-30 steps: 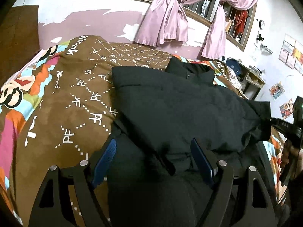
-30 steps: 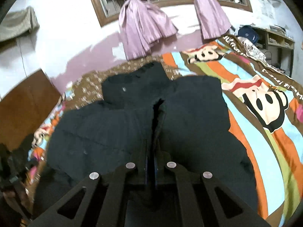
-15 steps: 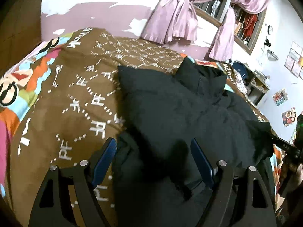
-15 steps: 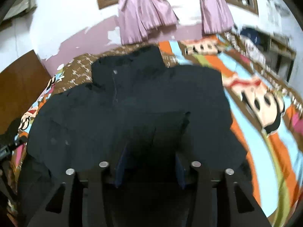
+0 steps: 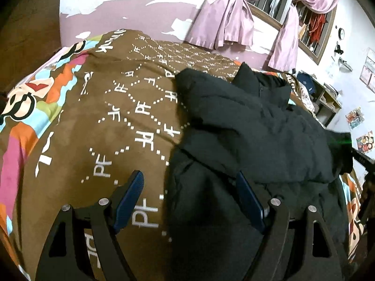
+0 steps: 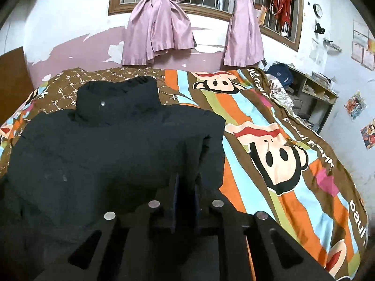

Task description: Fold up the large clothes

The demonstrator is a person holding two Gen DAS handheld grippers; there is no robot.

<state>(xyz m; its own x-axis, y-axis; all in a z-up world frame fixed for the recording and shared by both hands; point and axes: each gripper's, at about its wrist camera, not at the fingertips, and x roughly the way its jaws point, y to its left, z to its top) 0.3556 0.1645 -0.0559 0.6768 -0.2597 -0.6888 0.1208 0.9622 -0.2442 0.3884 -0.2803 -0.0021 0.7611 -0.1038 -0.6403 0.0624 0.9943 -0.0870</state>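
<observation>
A large black padded jacket (image 5: 253,135) lies on a bed, collar toward the far wall. It also fills the right wrist view (image 6: 112,149). My left gripper (image 5: 189,187) is open and empty, its blue pads straddling the jacket's left lower edge, just above the bedspread. My right gripper (image 6: 186,187) has its pads close together on a fold of the jacket's right side, by the folded-in sleeve. The right gripper's body shows at the right edge of the left wrist view (image 5: 361,157).
The bedspread is brown with white letters (image 5: 112,121) on the left and striped with cartoon monkeys (image 6: 276,154) on the right. Pink curtains (image 6: 159,25) hang at a barred window behind. A shelf unit (image 6: 311,93) stands by the right wall.
My left gripper drew back and left, off the jacket's middle to its left edge. My right gripper opened, shifted right and closed again on a fold at the jacket's right side.
</observation>
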